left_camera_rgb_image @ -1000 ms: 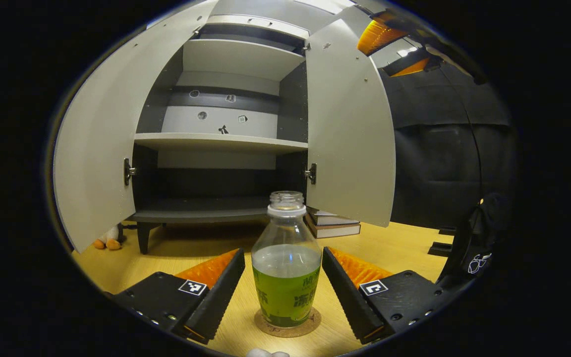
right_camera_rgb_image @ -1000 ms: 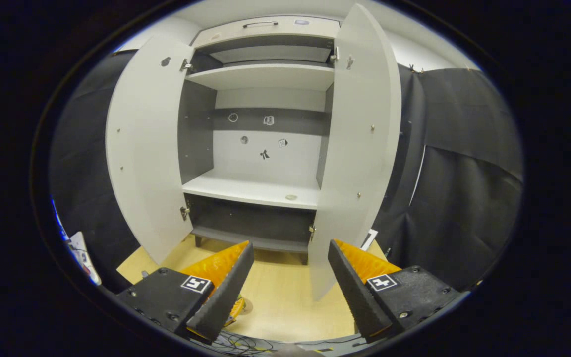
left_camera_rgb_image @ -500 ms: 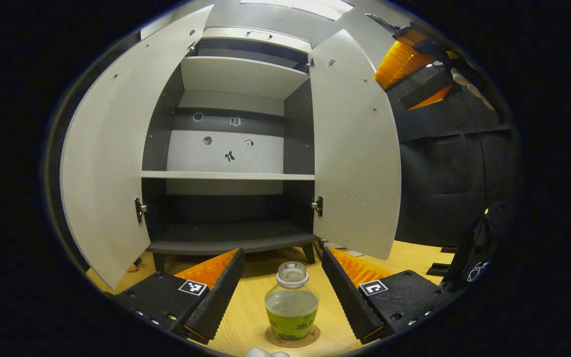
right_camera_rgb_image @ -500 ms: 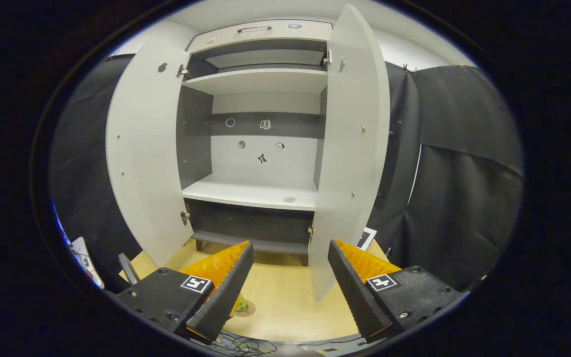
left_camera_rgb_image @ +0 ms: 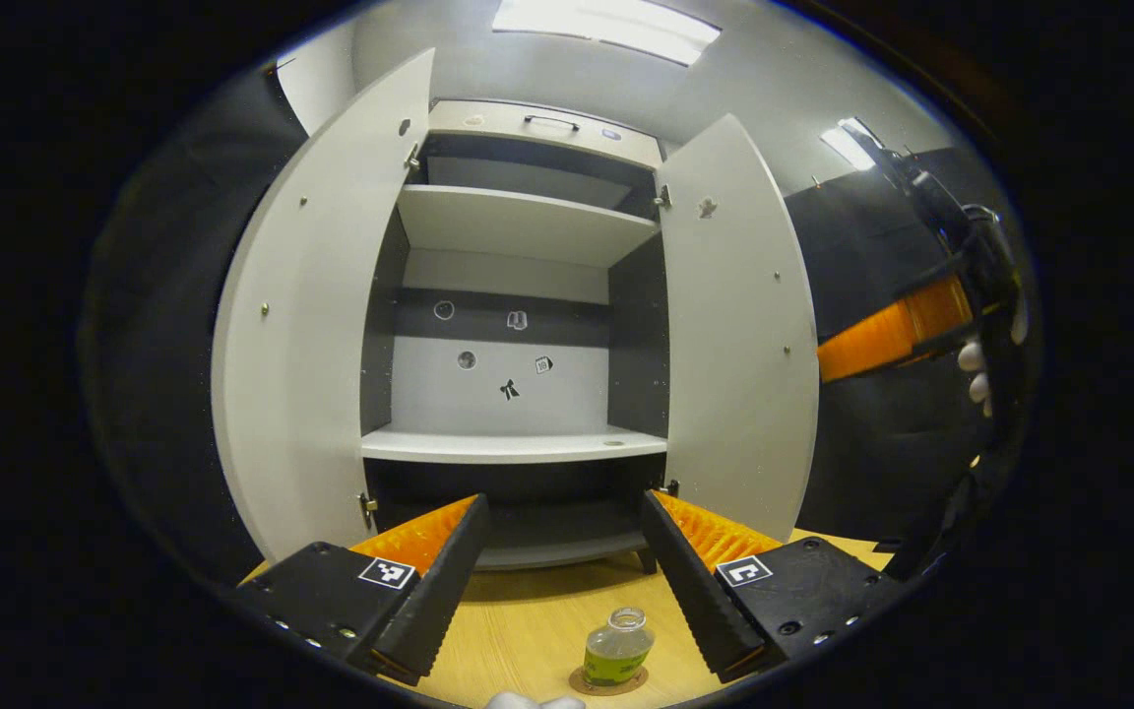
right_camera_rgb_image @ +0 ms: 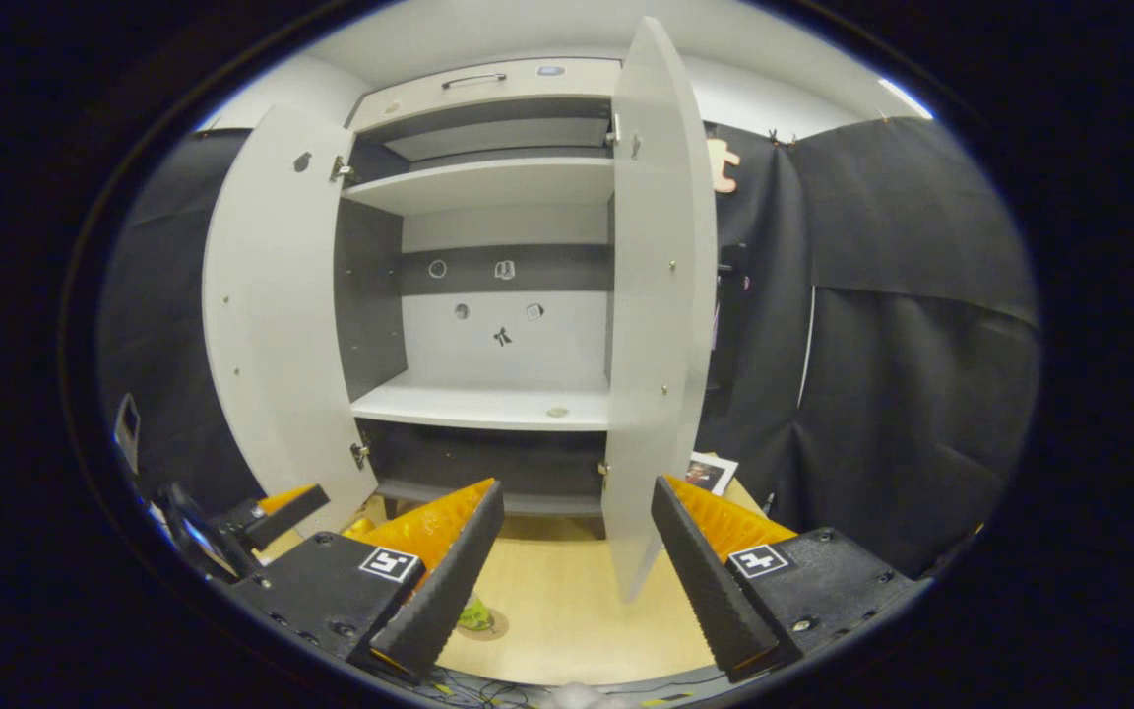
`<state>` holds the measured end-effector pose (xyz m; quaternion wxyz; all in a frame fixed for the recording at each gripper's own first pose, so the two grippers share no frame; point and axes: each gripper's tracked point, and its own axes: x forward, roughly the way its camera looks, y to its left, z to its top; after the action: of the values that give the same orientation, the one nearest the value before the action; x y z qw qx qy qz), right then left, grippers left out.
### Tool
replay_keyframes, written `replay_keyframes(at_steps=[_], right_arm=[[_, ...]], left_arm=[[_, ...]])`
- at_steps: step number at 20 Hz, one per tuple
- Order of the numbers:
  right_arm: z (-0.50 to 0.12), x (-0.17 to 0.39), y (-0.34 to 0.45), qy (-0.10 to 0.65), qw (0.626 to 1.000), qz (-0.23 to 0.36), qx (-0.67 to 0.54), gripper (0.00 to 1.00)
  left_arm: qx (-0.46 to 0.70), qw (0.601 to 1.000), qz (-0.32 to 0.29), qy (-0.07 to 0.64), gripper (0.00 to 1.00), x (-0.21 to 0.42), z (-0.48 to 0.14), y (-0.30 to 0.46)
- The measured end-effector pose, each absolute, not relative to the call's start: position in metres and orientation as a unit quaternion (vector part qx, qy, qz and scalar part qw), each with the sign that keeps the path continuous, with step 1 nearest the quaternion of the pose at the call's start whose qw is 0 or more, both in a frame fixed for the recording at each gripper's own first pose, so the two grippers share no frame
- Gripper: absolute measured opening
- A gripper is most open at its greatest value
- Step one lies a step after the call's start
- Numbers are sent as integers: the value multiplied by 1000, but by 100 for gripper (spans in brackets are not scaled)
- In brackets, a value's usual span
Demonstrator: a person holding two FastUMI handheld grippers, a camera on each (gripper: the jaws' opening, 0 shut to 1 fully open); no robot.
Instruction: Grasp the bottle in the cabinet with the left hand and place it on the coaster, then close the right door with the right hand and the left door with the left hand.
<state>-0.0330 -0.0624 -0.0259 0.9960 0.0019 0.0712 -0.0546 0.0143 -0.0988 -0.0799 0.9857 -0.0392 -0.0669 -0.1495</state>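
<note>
The clear bottle (left_camera_rgb_image: 616,650) holding green liquid, with no cap, stands upright on a round cork coaster (left_camera_rgb_image: 608,680) on the wooden table. My left gripper (left_camera_rgb_image: 561,504) is open, raised above and behind the bottle, touching nothing. The grey cabinet has both doors swung open: left door (left_camera_rgb_image: 301,345), right door (left_camera_rgb_image: 739,335). My right gripper (right_camera_rgb_image: 577,487) is open and empty, facing the right door (right_camera_rgb_image: 661,295), which is nearly edge-on. The bottle (right_camera_rgb_image: 474,616) peeks out beside its left finger. The right gripper (left_camera_rgb_image: 897,335) also appears at the far right of the left gripper view, held by a gloved hand (left_camera_rgb_image: 971,369).
The middle shelf (right_camera_rgb_image: 488,404) carries a small round mark (right_camera_rgb_image: 557,413); stickers dot the back panel. A flat printed item (right_camera_rgb_image: 710,473) lies by the cabinet's right foot. Black cloth (right_camera_rgb_image: 912,345) hangs to the right. The left gripper (right_camera_rgb_image: 277,507) shows at the lower left.
My left gripper has risen and drawn back from the bottle, which stays on the coaster. My right gripper has shifted right, so the right door now looks more edge-on.
</note>
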Motion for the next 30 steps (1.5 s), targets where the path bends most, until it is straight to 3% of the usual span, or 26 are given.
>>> replay_keyframes(at_steps=[5,9,10,12,13,19,23,30], right_arm=[[-11,-28,-113,45,996,-75,16,96],[-1,-15,-172,26,996,-83,33,100],[1,-13,-189,27,996,-83,37,95],[6,-6,-225,19,995,-86,43,99],[5,0,-242,20,995,-89,44,95],[11,30,-335,17,993,-94,64,95],[18,52,-346,18,996,-66,60,99],[53,72,-275,-4,999,12,49,99]], left_arm=[[-26,995,-81,-56,95,1,-49,-49],[-11,999,-14,-37,95,-13,-41,-29],[-8,1000,1,-29,95,-19,-42,-28],[-2,999,25,-20,95,-33,-40,-31],[1,999,37,-15,95,-36,-39,-34],[-7,996,94,-7,95,-52,-30,-62],[-13,993,120,-4,95,-63,-29,-77],[-15,992,129,-10,95,-74,-24,-72]])
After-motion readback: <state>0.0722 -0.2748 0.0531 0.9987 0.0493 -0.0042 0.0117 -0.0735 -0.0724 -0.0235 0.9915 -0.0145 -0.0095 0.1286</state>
